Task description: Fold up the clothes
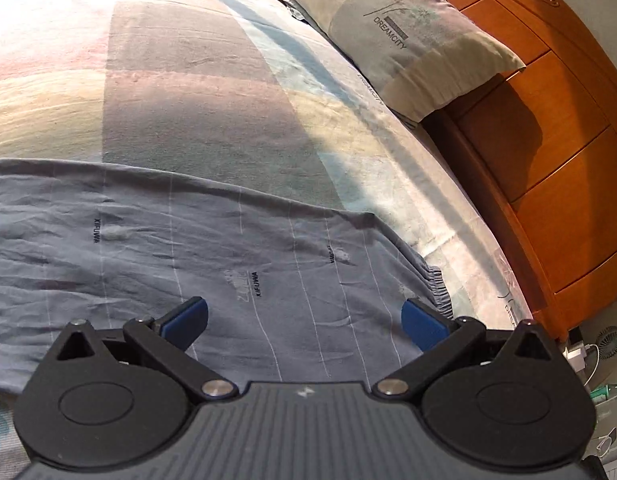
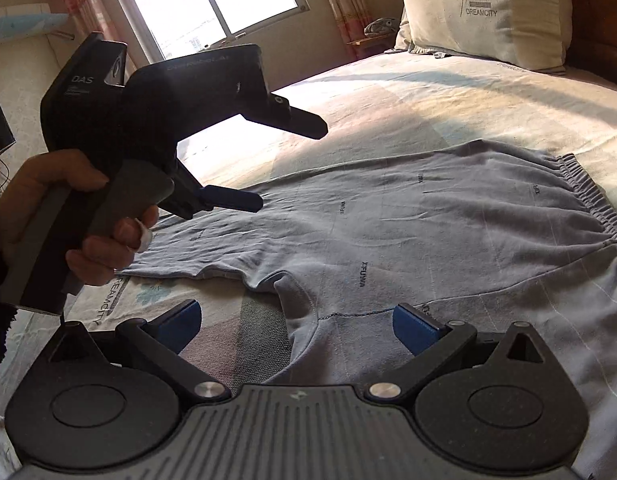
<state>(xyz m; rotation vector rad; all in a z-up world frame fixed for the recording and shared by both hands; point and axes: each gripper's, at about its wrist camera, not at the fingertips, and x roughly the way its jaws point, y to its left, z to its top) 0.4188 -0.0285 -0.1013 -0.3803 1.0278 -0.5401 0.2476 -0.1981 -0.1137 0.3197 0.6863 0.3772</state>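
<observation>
Grey trousers [image 2: 408,220] printed with small lettering lie spread flat on our patterned bedsheet [image 1: 188,80], waistband toward the pillow [image 2: 488,12]. Our left gripper [image 1: 304,318] hovers above one leg, jaws spread wide and empty. Our right gripper [image 2: 294,324] hangs over the crotch, likewise wide apart.

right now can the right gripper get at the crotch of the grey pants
Probably yes: the right gripper is open, the pants' crotch lies flat on the bed sheet just ahead of its fingers, and the left gripper hangs off to the side.
</observation>
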